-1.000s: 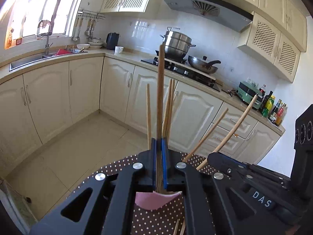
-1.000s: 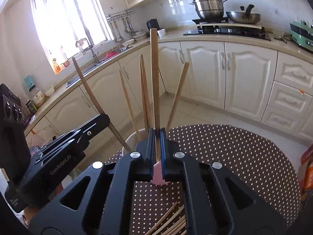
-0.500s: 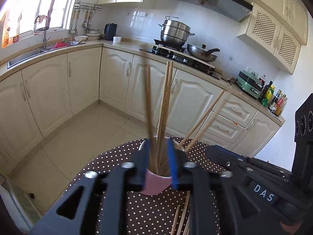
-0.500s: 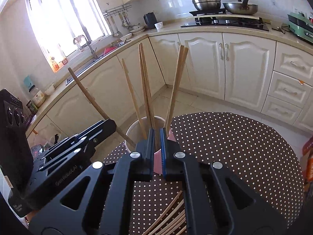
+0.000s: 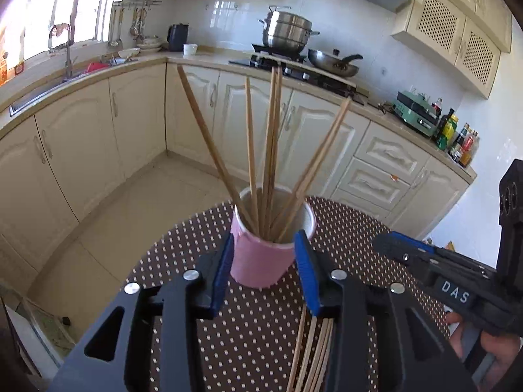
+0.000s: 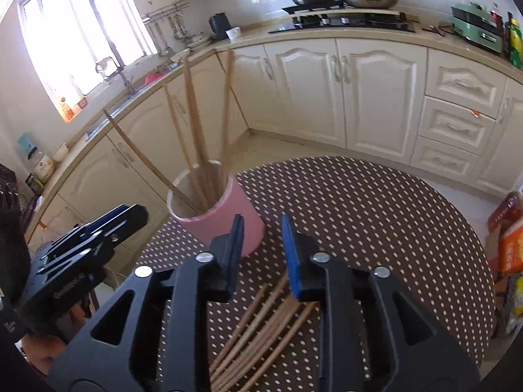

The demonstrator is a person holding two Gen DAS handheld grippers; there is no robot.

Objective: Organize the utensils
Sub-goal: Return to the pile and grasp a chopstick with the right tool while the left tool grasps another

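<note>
A steamer pot [image 5: 287, 31] and wok [image 5: 333, 63] sit on the stove [image 5: 294, 68].

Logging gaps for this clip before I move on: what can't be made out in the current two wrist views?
- Loose chopsticks on the table: both views cut their near ends at the lower edge, behind the gripper bodies; no full count.
- Pink cup: chopstick tips hidden inside by its wall, both views.
- Bottle labels: too small, left view.
- Red packages: cut by the right view's edge.
</note>
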